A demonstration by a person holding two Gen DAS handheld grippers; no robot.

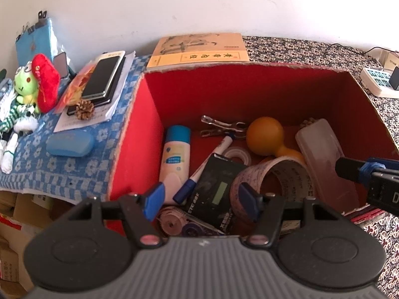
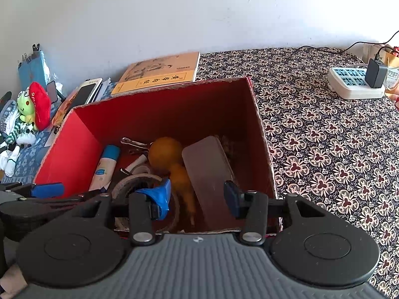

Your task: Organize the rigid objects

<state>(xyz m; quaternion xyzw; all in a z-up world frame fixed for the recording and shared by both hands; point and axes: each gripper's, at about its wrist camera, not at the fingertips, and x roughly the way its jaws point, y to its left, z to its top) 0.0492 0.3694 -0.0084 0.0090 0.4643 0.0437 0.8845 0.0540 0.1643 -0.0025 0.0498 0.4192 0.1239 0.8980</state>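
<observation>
A red-lined cardboard box (image 1: 139,134) with a ragged cut rim stands open on the worktop (image 2: 324,137), holding a jumble of rigid objects: one orange gourd (image 1: 268,137) lying on its side, one white lotion bottle (image 1: 174,157) with a blue cap and a blue label too small to read, one frosted plastic case (image 1: 321,159) leaning against the right wall, one blue-capped marker (image 1: 207,164), a metal clip (image 1: 222,127) at the back, one small roll of clear tape (image 1: 237,155), one wide roll of printed pink tape (image 1: 269,182), a correction-tape dispenser (image 1: 184,224) and one black device (image 1: 214,194) with a small greenish screen and white lettering that appears to read "ETC". The left gripper (image 1: 203,199) hangs over the box's near edge, its blue-padded jaws apart with nothing between them; the right gripper (image 2: 197,199) hangs over the same edge beside it, jaws likewise apart and holding nothing. Behind the box lies one yellow book (image 1: 199,49) with a line drawing and Chinese characters on its cover. To the left, on a blue flowered cloth (image 1: 32,164), sit a green frog plush (image 1: 25,84) with a red heart, one pine cone (image 1: 84,109), a blue case (image 1: 69,144) and a phone (image 1: 103,77) atop stacked papers. A white power strip (image 2: 354,84) carrying a black charger rests on the black-and-cream patterned cover at far right.
</observation>
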